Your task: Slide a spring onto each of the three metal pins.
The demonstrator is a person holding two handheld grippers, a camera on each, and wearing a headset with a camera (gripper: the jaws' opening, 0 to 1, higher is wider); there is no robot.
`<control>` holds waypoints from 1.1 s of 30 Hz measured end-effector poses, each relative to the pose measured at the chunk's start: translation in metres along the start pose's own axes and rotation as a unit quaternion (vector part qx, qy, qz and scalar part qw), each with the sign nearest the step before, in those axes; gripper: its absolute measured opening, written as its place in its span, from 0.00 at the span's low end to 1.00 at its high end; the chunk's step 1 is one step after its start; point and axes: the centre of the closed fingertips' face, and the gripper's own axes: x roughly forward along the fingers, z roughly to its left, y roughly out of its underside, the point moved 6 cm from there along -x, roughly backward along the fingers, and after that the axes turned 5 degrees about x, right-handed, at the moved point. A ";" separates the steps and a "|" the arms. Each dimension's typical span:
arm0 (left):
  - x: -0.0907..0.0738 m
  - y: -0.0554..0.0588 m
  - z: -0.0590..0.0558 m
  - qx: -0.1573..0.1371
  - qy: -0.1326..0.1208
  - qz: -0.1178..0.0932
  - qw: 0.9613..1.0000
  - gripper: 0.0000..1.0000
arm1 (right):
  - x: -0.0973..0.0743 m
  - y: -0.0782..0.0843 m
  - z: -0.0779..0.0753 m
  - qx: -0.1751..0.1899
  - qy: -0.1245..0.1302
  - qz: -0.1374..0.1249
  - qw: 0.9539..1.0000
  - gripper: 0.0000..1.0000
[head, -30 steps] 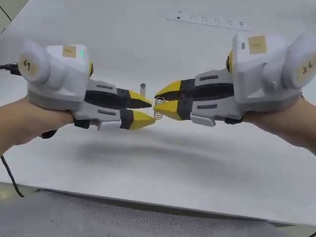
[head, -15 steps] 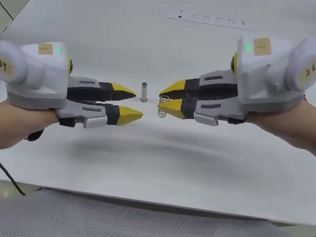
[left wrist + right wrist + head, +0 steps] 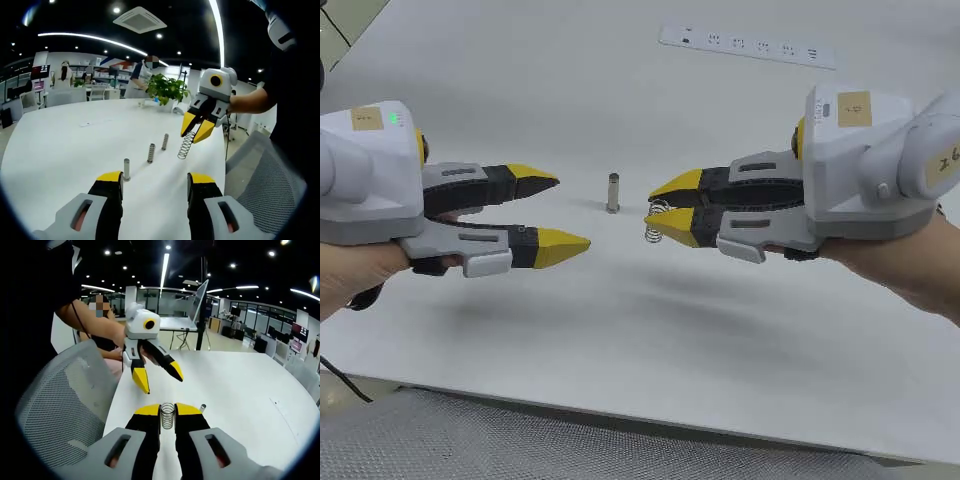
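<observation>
**A:** Looking at the spring [image 3: 185, 145], how much of it are you making out?

**B:** In the left gripper view I am seeing all of it. It is a pale wire coil, slightly bowed, hanging out of the right claw [image 3: 195, 133], which is pinching its upper end. In the head view the yellow jaw tips are covering its middle, so two short bits of coil are peeking out above and below them.

**A:** And the left claw [image 3: 574, 211]?

**B:** Its jaws are standing wide apart, holding nothing. It is facing the right one above the bench [image 3: 620, 330].

**A:** Where are the pins sitting?

**B:** A bare metal pin [image 3: 613, 192] is standing upright between the two claws, just left of the spring and not touching it. In the left gripper view the middle pin [image 3: 151, 153] and the far pin [image 3: 164, 141] are lining up beyond it. Each is looking ribbed with wire turns, though both are showing too small for more detail.

**A:** Is anything getting cut off?

**B:** In the right gripper view one jaw is hiding all but the top of the bare pin. A power strip [image 3: 748, 45] is lying at the bench's far side.
</observation>
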 end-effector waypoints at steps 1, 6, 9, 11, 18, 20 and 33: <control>-0.001 0.000 0.000 -0.001 -0.002 -0.001 1.000 0.47 | 0.000 0.000 0.000 0.000 0.000 0.000 1.000 0.07; -0.005 -0.001 0.003 -0.004 -0.015 -0.008 1.000 0.56 | 0.001 0.002 -0.001 0.001 0.001 0.002 1.000 0.07; -0.006 0.000 0.004 -0.006 -0.019 -0.007 1.000 0.59 | 0.002 0.002 -0.001 0.000 0.000 0.004 1.000 0.07; -0.007 0.001 0.004 -0.005 -0.021 -0.007 1.000 0.61 | 0.002 0.003 -0.001 0.000 0.001 0.004 1.000 0.07; -0.008 0.002 0.004 -0.005 -0.027 -0.008 1.000 0.70 | 0.003 0.003 -0.002 -0.001 0.004 0.006 1.000 0.07; -0.009 0.002 0.004 -0.005 -0.032 -0.011 0.999 0.71 | 0.004 0.003 -0.002 0.001 0.005 0.004 1.000 0.07; -0.014 0.005 0.007 -0.014 -0.056 -0.023 0.998 0.89 | 0.008 0.008 -0.004 0.006 0.012 0.008 1.000 0.08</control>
